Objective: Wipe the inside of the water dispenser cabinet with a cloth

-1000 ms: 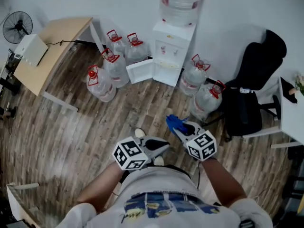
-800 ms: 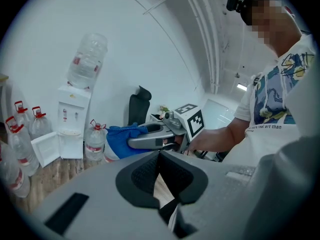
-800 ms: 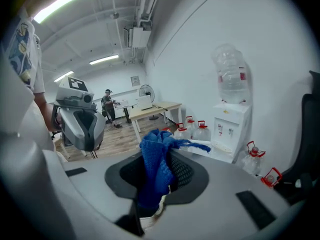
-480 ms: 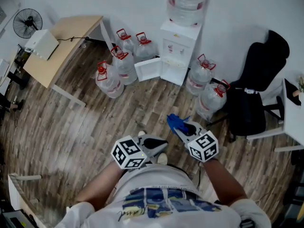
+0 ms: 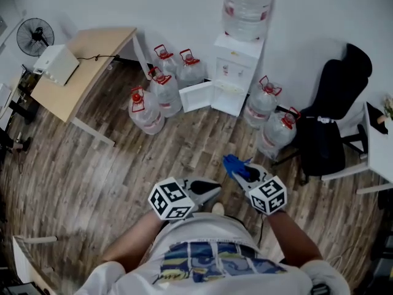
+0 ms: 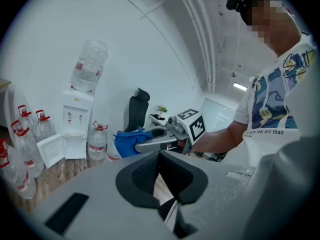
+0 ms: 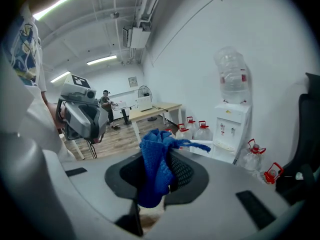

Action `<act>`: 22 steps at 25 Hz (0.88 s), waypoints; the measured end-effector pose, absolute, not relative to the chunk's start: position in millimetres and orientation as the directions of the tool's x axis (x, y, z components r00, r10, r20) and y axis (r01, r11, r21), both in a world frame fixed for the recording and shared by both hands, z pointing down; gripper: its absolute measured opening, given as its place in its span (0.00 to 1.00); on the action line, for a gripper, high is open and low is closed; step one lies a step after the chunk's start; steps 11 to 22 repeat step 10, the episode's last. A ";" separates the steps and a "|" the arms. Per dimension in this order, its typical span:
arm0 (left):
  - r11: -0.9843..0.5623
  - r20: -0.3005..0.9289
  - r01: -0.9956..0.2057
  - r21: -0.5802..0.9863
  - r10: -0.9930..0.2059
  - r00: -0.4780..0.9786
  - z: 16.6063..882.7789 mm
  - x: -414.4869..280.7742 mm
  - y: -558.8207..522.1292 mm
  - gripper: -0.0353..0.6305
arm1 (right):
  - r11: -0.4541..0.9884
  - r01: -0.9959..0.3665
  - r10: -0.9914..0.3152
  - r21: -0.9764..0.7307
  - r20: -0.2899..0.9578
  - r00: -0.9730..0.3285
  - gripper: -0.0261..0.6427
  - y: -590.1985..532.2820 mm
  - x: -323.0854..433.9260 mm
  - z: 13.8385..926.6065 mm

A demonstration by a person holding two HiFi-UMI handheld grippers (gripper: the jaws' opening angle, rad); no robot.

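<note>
A white water dispenser (image 5: 241, 72) with a big bottle on top stands against the far wall, its lower cabinet door (image 5: 196, 96) swung open to the left. The dispenser (image 7: 231, 129) also shows in the right gripper view and small (image 6: 75, 119) in the left gripper view. My right gripper (image 5: 241, 169) is shut on a blue cloth (image 7: 156, 164), which bunches up between its jaws. The cloth (image 5: 232, 162) points toward the dispenser, well short of it. My left gripper (image 5: 209, 189) is shut with nothing in it, held close beside the right one.
Several water jugs with red caps (image 5: 159, 94) stand left of the dispenser and two more (image 5: 273, 125) to its right. A black office chair (image 5: 325, 121) is at the right, a wooden desk (image 5: 80, 60) at the left with a fan (image 5: 34, 35) behind it.
The view has shifted so the dispenser and jugs sit a little lower and to the right in it. Both grippers keep their pose, the cloth still held.
</note>
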State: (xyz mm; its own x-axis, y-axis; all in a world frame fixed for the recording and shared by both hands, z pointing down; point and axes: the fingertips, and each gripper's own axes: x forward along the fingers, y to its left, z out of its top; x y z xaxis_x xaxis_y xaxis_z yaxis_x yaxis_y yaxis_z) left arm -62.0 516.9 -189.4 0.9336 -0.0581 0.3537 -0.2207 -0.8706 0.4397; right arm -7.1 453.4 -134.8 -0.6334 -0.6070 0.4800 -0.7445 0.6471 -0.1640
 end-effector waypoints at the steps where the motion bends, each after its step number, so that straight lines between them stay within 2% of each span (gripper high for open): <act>1: -0.873 0.352 -0.221 0.434 -0.061 0.934 -192.1 -73.7 516.1 0.05 | 0.646 -0.746 -0.607 -0.164 0.483 -0.631 0.16 453.2 -16.8 -134.7; 10: -0.829 0.375 -0.319 0.458 -0.145 0.916 -175.7 -205.4 517.6 0.05 | 0.679 -0.718 -0.571 -0.154 0.505 -0.648 0.16 466.9 -128.5 -132.9; 22: -0.829 0.375 -0.319 0.458 -0.145 0.916 -175.7 -205.4 517.6 0.05 | 0.679 -0.718 -0.571 -0.154 0.505 -0.648 0.16 466.9 -128.5 -132.9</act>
